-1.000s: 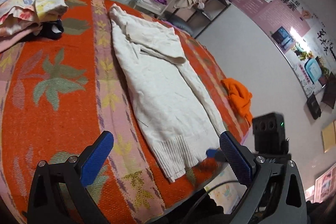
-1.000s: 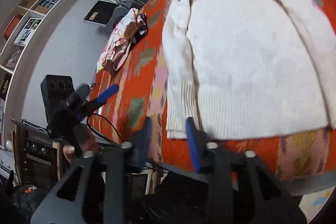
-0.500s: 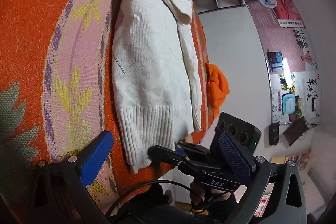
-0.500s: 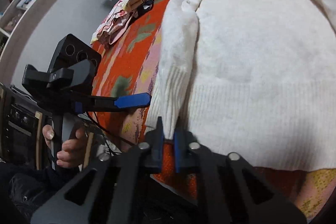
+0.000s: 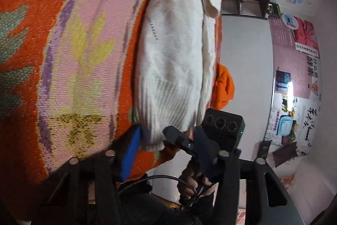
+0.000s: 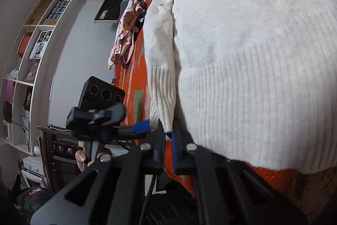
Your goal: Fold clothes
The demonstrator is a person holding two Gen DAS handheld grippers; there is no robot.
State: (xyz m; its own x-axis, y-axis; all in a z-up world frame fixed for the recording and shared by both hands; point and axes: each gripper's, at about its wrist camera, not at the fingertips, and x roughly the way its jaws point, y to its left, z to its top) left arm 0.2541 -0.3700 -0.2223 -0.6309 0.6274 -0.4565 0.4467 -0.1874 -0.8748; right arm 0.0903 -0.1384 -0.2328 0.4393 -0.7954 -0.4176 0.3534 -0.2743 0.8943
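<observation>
Cream sweater (image 5: pixel 174 60) lies flat along the near edge of the orange patterned bed (image 5: pixel 31 3). Right hand-held gripper (image 6: pixel 167 137) is clamped on a sleeve cuff (image 6: pixel 163 102); left hand-held gripper (image 5: pixel 166 146) is closing around the hem corner (image 5: pixel 153 141).

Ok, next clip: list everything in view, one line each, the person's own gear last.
sweater: one, cream, flat on the bedspread, hem at the near edge
bedspread: one, orange with pink leafy band, under the sweater
orange garment: one, beyond the bed edge
floral clothes: one pile, pink and yellow, far end of the bed
shelves: white, on the wall
left gripper: fingers closing around the hem corner
right gripper: shut on the sleeve cuff
</observation>
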